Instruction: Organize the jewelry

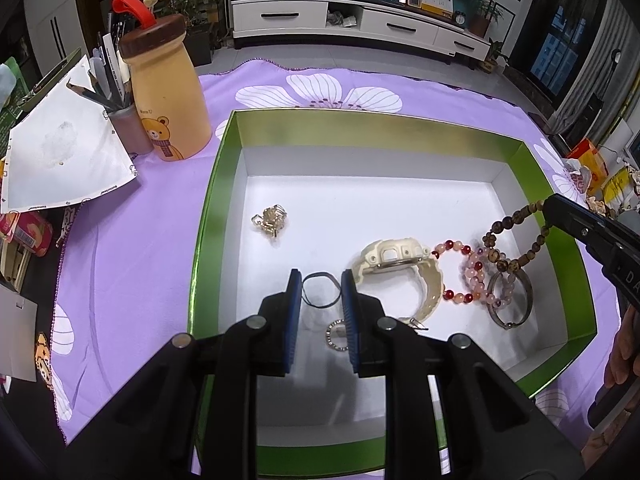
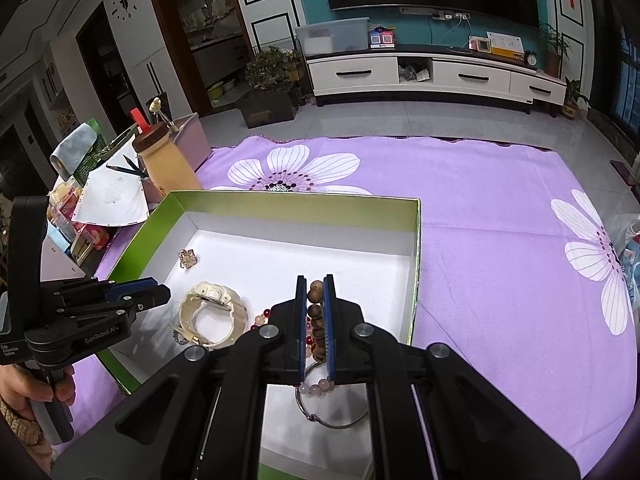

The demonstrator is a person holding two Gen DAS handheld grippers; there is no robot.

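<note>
Both grippers angled down; right gripper (image 2: 316,300) clamps wooden bead bracelet (image 1: 516,216).

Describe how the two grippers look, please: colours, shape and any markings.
Both are black plastic, with blue ribbed pads and round silver pivot pins. The left gripper carries white lettering, "GenRobot.AI", on its side. The right gripper shows no marking here.
</note>
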